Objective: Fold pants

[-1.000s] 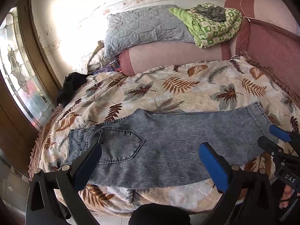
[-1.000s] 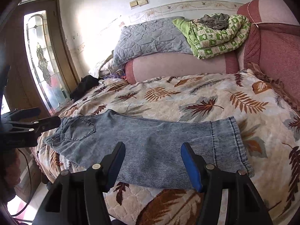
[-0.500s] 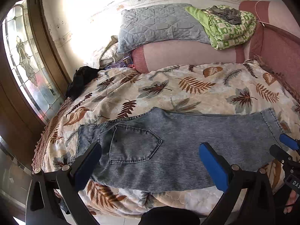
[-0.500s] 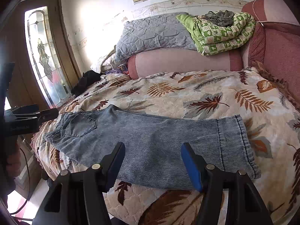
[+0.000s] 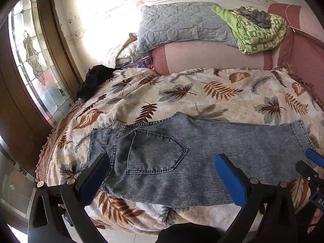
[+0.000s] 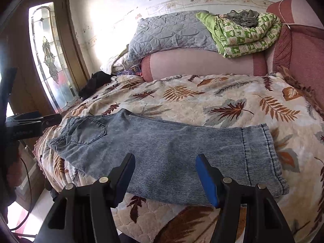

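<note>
Grey-blue denim pants [image 5: 182, 158] lie flat along the bed's front edge, folded lengthwise, with the waist and back pocket at the left and the hem at the right; they also show in the right wrist view [image 6: 172, 149]. My left gripper [image 5: 162, 180] is open and empty, just in front of the waist and pocket. My right gripper [image 6: 165, 174] is open and empty, over the front edge of the leg part near the hem. The right gripper shows at the left view's right edge [image 5: 311, 166]. The left gripper shows at the right view's left edge [image 6: 30, 123].
The bed has a leaf-patterned quilt [image 5: 202, 93]. At the back are a pink bolster [image 5: 212, 58], a grey pillow [image 5: 182, 24] and a green folded blanket [image 5: 261, 32]. A black garment [image 5: 93, 79] lies at the back left. A glazed wooden door [image 5: 34, 60] stands on the left.
Both grippers moved forward and left along the pants. The left view now centres on the pocket and waist. Both stayed open; the pants have not moved.
</note>
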A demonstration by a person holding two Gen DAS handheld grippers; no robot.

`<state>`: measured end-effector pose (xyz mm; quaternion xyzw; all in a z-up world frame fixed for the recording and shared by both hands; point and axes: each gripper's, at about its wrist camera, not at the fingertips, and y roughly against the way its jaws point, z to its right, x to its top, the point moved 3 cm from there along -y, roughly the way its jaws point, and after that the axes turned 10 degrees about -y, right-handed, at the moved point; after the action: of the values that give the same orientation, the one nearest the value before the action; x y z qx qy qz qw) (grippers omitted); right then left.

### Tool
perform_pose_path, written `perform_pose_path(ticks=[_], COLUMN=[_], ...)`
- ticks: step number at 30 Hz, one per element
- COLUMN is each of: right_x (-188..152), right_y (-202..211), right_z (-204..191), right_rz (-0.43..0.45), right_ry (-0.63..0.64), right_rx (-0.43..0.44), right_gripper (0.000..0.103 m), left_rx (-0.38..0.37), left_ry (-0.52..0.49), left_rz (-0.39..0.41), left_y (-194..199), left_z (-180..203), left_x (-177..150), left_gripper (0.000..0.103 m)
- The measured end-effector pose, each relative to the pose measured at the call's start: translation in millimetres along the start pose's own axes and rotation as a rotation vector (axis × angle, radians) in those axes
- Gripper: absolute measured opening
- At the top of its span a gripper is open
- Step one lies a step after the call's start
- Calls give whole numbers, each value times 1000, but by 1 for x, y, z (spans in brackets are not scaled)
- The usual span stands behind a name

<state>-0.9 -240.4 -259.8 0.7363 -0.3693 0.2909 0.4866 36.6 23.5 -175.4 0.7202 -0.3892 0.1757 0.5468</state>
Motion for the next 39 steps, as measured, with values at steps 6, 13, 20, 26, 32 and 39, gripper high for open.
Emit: perform_pose_path(ticks=[6,13,20,26,32,39], right_x=[-1,-1,-3,-4,-5,-6], right_y=[-3,-5,-8,-9,-10,-10], right_z=[-1,0,-2,-3,-4,-3], right_rz=[-8,-15,-23,-30,-34,-35], right_ry=[3,-3,4,6,9,10], right_rx=[-1,-4,-7,-10,-12,-18], right_gripper=[66,66,66,66,66,66], left_rx=[14,20,28,35,37,36], left_ry=[2,8,13,19,21,18], left_rz=[-2,0,5,13,14,19], left_y=[-2,-1,2,6,7,10], left_z=[-3,-5,-7,-10,-10,-7], left_x=[-1,-2,-1,-1,-1,0], left_gripper=[103,103,103,103,103,103])
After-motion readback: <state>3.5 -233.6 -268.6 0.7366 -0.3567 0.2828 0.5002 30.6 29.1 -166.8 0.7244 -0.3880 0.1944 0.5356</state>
